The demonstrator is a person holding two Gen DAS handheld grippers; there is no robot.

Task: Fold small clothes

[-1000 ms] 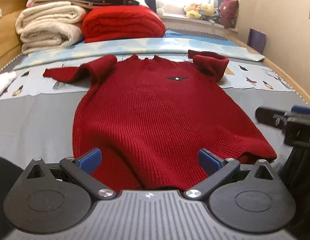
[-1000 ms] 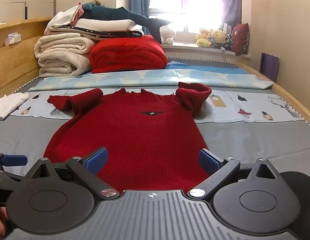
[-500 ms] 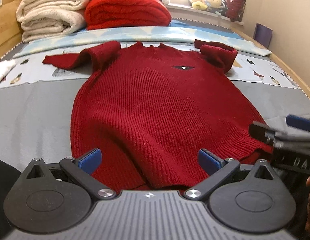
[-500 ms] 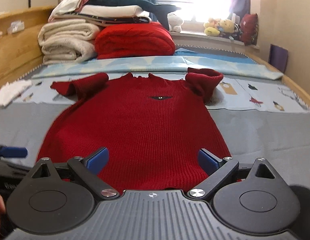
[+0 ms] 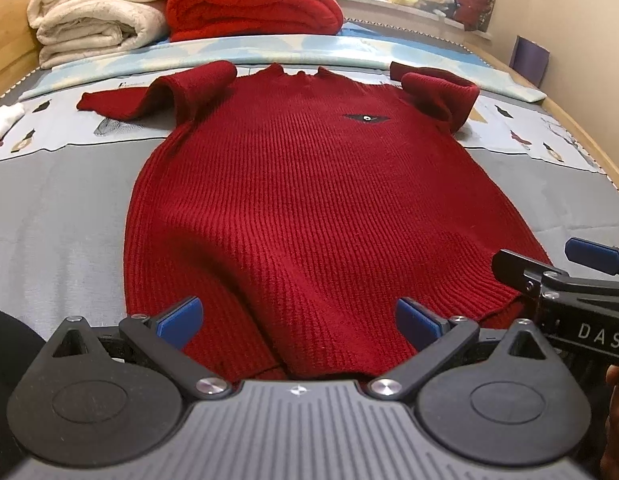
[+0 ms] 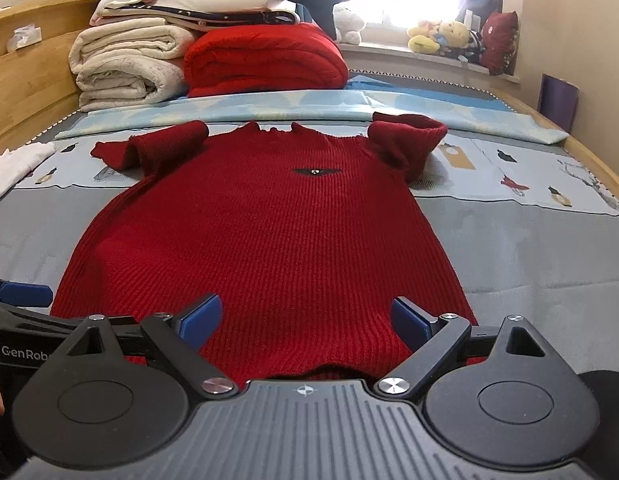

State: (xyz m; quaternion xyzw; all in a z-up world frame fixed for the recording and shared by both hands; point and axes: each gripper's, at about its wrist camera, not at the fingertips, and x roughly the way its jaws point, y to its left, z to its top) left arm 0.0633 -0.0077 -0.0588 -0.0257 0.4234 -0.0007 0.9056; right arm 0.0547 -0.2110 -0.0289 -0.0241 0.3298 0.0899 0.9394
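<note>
Faintly, "DAS" on right claw (image 5: pixel 581 264), "GenRob" on left claw (image 6: pixel 13 296).

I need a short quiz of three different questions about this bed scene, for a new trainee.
1. True or false: the dark red ribbed knit sweater lies already folded in half.
2. Which lies left of the sweater, near the wooden frame? A) a small white cloth B) a green cup C) a black shoe
3. Fill in: the folded bright red blanket sits beside a stack of cream ____.

Key: 1 false, it lies spread flat on the grey bed sheet; 2 A; 3 blankets.
</note>
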